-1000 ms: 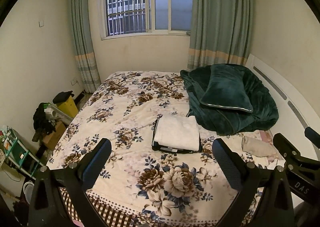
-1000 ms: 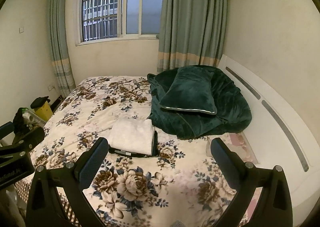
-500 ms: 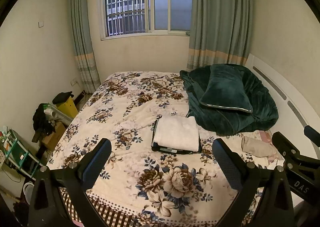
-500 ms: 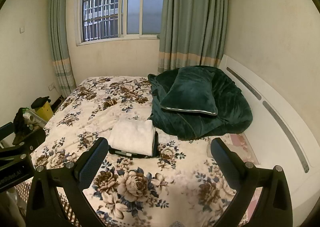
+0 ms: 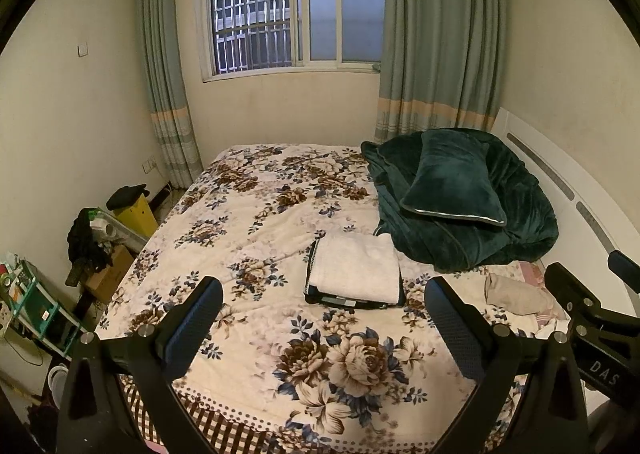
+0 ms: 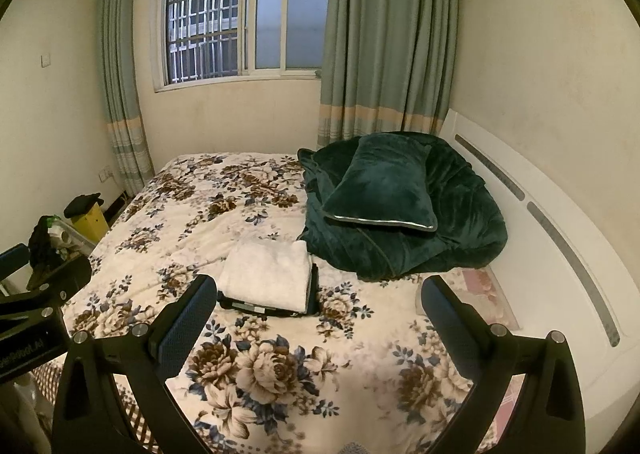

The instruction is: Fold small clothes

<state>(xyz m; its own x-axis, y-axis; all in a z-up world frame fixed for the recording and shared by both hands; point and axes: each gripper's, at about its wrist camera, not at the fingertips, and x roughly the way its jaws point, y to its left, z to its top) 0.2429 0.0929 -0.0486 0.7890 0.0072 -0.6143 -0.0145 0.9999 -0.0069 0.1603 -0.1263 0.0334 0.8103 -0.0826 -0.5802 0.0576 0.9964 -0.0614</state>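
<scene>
A folded white garment (image 5: 354,268) lies on top of a folded dark garment (image 5: 352,301) in the middle of the floral bed (image 5: 256,238). The stack also shows in the right wrist view (image 6: 266,276). My left gripper (image 5: 324,318) is open and empty, held above the bed's near edge, short of the stack. My right gripper (image 6: 320,316) is open and empty, also short of the stack. A crumpled beige cloth (image 5: 516,294) lies at the right of the bed, by the headboard.
A dark green blanket (image 5: 472,230) with a green pillow (image 5: 452,178) on it fills the bed's far right. A white headboard (image 6: 532,214) runs along the right. Boxes, a yellow bin (image 5: 134,210) and a shelf (image 5: 28,306) stand on the floor at left.
Both grippers have drifted very slightly; the view has barely shifted. Nothing on the bed has moved.
</scene>
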